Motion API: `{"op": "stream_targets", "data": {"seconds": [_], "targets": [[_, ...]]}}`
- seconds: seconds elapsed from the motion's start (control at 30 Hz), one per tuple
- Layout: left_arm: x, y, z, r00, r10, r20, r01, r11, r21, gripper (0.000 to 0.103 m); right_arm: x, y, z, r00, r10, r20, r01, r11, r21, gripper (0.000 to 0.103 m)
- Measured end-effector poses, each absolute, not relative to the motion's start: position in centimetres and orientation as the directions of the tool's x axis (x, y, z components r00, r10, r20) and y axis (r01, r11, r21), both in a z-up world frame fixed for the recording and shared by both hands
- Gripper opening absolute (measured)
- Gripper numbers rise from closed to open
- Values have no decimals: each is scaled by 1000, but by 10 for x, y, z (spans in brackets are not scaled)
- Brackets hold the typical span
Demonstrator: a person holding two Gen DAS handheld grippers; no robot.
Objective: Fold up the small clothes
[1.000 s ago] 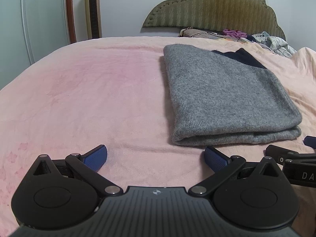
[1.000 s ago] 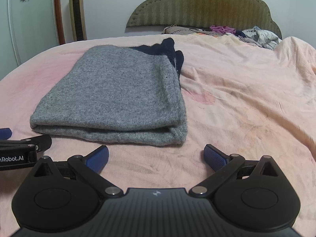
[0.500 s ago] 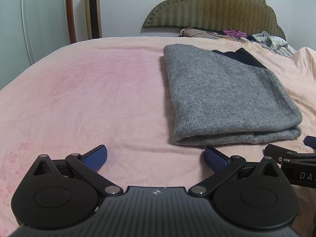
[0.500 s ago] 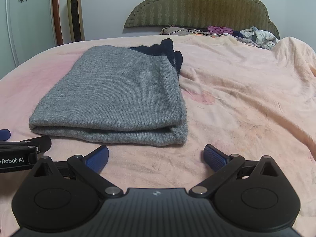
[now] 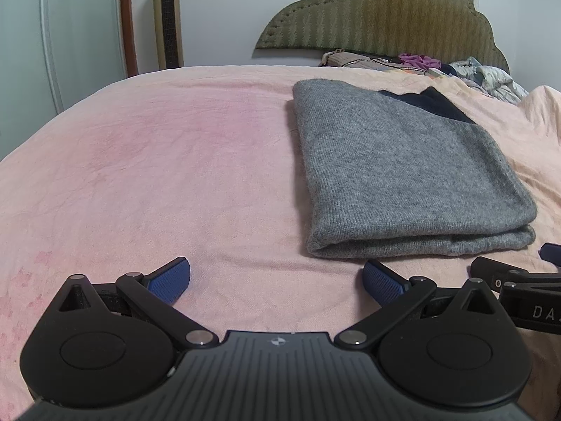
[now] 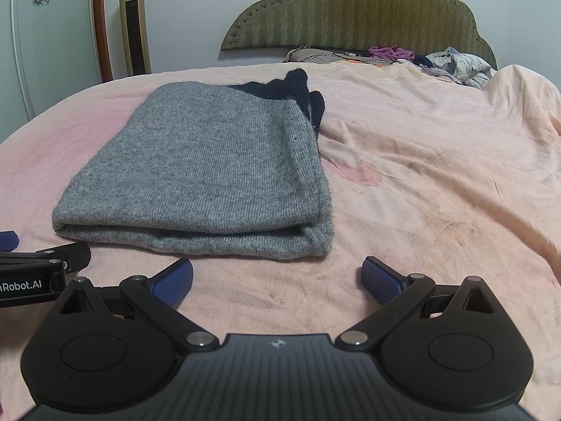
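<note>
Left-wrist view shows the left gripper [image 5: 276, 279] spread wide and empty just short of the folded grey knit [image 5: 403, 179], as is the right gripper [image 6: 277, 279], suggesting the fold is finished. It lies flat on a pink bedspread [image 5: 157, 175] before an olive headboard [image 6: 354, 10].

I am working in a home bedroom. A wide bed covered with a pink, faintly flowered cotton sheet [image 5: 157, 161] fills most of my view. At the top centre stands a scalloped, olive-green padded headboard [image 6: 354, 10] against a pale wall, with a heap of loose, mixed-colour clothes [image 6: 452, 63] below it at upper right. In the upper left I see a tall gold tower fan [image 6: 134, 24] and a white wardrobe door printed with flowers [image 6: 45, 31].
</note>
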State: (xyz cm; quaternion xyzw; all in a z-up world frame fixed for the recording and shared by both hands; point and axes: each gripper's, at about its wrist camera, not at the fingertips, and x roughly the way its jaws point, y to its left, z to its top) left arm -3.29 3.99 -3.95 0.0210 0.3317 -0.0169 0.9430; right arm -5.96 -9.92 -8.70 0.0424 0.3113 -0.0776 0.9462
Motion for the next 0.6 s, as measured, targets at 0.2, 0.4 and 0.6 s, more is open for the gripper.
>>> {"op": "stream_targets", "data": {"seconds": [0.2,0.4,0.6], "targets": [[-33,40,-40,779,-17,-627,47,998,31,103,-59,-100,-87,796,-118,-594,174,984,38,103],[-33,40,-39,778,-16,-628,48,998,34,103,-59,-100,-86,796,-118,-594,174,984,37,103],[-33,40,-39,778,-16,-628,48,998,34,103,-59,-100,-86,796,-118,-594,174,984,36,103]]}}
